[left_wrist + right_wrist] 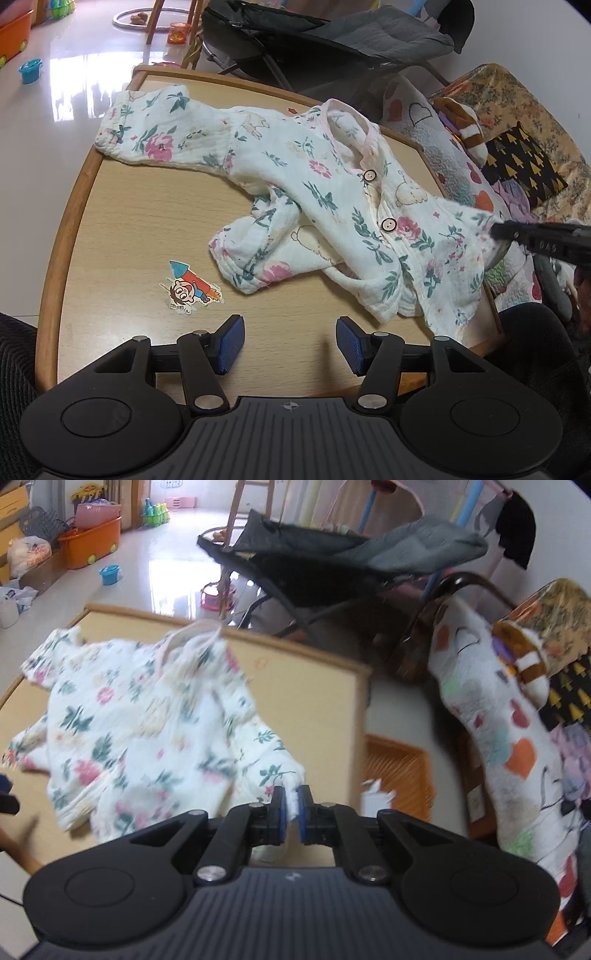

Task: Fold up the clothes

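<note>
A small white floral shirt (314, 192) with two buttons lies crumpled across the wooden table (122, 221). One sleeve stretches to the far left, another is bunched in the middle. My left gripper (290, 345) hovers open over bare wood near the table's front edge, short of the cloth. In the right wrist view my right gripper (291, 812) is shut on the cuff of the right sleeve of the shirt (140, 723), lifting it off the table (317, 709). That right gripper (496, 232) also shows at the right edge of the left wrist view.
A cartoon rocket sticker (190, 290) is stuck on the table near my left gripper. A grey folding lounger (332, 40) stands behind the table. A heart-patterned blanket (495, 738) and cushions are piled at the right. Toys and an orange tub (92, 546) sit on the floor.
</note>
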### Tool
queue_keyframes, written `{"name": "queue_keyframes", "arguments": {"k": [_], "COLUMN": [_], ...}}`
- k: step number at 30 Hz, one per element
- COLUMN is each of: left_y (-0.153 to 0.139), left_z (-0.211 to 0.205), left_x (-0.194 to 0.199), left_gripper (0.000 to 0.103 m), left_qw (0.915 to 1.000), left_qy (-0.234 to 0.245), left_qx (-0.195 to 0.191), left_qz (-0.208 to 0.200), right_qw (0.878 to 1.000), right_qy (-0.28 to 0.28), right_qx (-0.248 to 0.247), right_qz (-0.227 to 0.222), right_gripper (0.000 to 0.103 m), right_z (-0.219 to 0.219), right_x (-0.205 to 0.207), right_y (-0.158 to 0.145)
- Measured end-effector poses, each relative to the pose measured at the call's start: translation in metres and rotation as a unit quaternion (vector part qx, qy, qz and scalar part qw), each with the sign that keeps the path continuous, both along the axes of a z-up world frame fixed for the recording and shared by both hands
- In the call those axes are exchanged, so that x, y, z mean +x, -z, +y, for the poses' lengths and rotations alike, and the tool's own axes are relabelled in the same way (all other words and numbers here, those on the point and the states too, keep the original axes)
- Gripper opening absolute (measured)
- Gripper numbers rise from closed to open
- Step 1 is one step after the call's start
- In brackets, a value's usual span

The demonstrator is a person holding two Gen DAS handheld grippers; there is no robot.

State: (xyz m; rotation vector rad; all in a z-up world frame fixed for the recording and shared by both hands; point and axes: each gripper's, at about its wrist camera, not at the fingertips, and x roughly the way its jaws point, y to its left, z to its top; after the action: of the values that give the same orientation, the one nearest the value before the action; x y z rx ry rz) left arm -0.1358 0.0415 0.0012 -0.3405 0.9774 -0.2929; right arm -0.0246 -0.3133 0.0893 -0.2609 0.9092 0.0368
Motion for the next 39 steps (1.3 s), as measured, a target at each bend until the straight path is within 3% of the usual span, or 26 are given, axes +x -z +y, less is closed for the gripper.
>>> {"name": "queue_keyframes", "arguments": {"k": [13, 20, 29, 39], "left_y": [-0.001, -0.001, -0.002, -0.003], "left_z": [0.000, 0.003, 0.005, 0.010], "left_x": [0.000, 0.001, 0.001, 0.003], "left_gripper": [0.058, 0.058, 0.058, 0.058], "left_qw": [1.0000, 1.0000, 0.9999, 0.9996], "left_qy": [0.001, -0.007, -0.010, -0.026], "left_qx": [0.005, 0.006, 0.005, -0.001], "left_qz": [0.000, 0.002, 0.005, 0.010], "right_qw": [0.995, 0.993, 0.990, 0.987], "right_qy": [-0.013, 0.017, 0.057, 0.065], "right_qx": [-0.089, -0.109, -0.128, -0.131], "right_qz": [-0.048, -0.052, -0.016, 0.063], "right_gripper": [0.007, 0.007, 0.007, 0.007], "right_z": [-0.020, -0.043, -0.080, -0.098], "right_x": [0.037, 0.076, 0.121, 0.158], "right_y": [-0.033, -0.038, -0.011, 0.056]}}
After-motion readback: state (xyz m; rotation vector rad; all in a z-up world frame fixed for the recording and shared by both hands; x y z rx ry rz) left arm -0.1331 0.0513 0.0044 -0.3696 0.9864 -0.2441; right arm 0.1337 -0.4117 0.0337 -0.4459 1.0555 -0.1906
